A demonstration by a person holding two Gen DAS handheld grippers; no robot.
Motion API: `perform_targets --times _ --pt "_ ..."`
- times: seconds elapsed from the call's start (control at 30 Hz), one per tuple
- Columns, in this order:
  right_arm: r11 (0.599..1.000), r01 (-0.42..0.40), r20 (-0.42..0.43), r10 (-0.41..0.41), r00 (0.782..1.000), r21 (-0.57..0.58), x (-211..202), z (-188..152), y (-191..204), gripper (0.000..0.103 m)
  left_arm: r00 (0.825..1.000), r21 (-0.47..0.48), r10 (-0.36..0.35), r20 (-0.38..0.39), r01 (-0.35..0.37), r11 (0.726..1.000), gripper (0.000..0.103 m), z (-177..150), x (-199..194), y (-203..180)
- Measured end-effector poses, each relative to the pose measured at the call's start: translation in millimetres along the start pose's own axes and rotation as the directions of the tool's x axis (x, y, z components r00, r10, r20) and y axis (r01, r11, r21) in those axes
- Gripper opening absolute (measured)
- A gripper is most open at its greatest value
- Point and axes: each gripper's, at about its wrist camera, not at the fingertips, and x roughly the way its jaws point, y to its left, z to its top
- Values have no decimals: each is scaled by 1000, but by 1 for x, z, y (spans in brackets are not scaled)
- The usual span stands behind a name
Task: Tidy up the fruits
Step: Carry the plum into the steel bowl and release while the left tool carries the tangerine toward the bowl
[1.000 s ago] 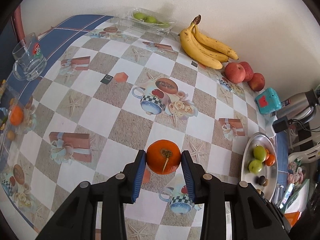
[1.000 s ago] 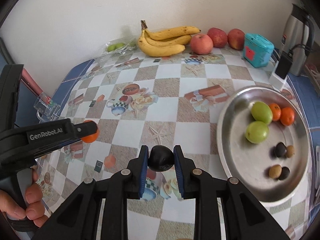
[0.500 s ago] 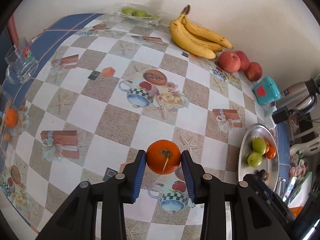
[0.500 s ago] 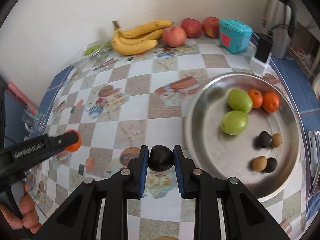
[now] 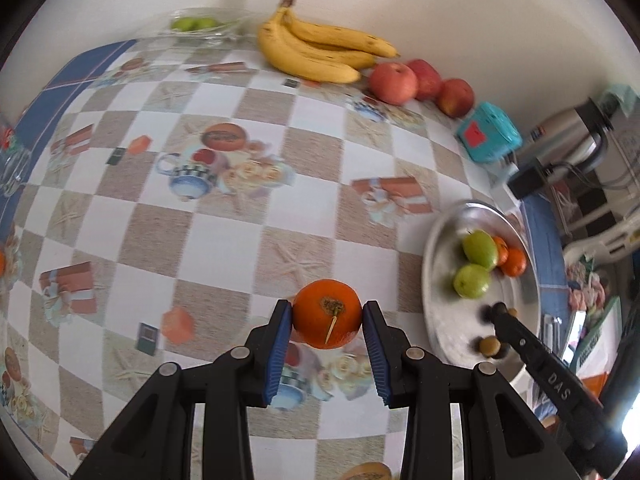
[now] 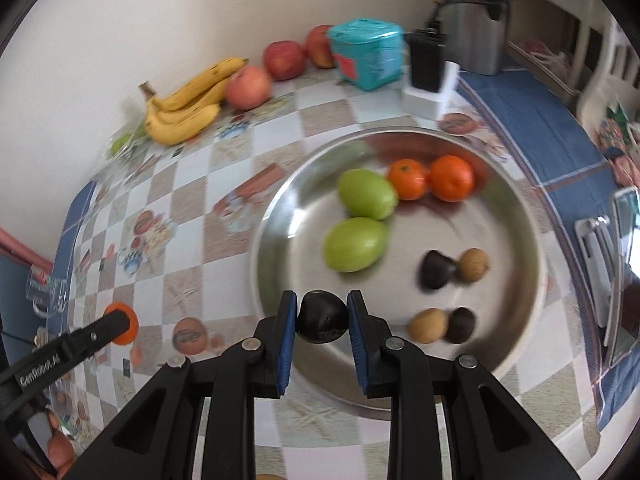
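Observation:
My left gripper (image 5: 326, 318) is shut on an orange tangerine (image 5: 327, 312) and holds it above the checked tablecloth, left of the steel plate (image 5: 440, 320). My right gripper (image 6: 322, 316) is shut on a dark round fruit (image 6: 322, 317) above the near-left rim of the steel plate (image 6: 276, 248). The plate holds two green fruits (image 6: 356, 242), two tangerines (image 6: 450, 178), and several small dark and brown fruits (image 6: 436, 269). The left gripper with its tangerine shows in the right wrist view (image 6: 120, 322).
Bananas (image 5: 316, 54) and three red apples (image 5: 394, 82) lie along the wall. A teal box (image 5: 488, 132), a black charger (image 6: 426, 66) and a steel kettle (image 5: 572, 138) stand at the back right. Green fruits in clear packaging (image 5: 194, 24) sit far left. A phone (image 6: 626, 276) lies right of the plate.
Both grippers have moved right toward the plate with their fruits still held. The right gripper now hangs over the plate's rim; the plate looms larger in both views.

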Motion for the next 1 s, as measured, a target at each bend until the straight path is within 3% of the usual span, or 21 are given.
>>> perform_targets --times 0.47,1.0 --pt "999 36 12 -36 999 21 -11 3 -28 27 1000 159 -30 0 29 987 39 -16 9 -61" --pt "1000 17 8 -17 1000 3 -11 3 -25 27 998 233 -54 24 47 971 39 -21 19 -83"
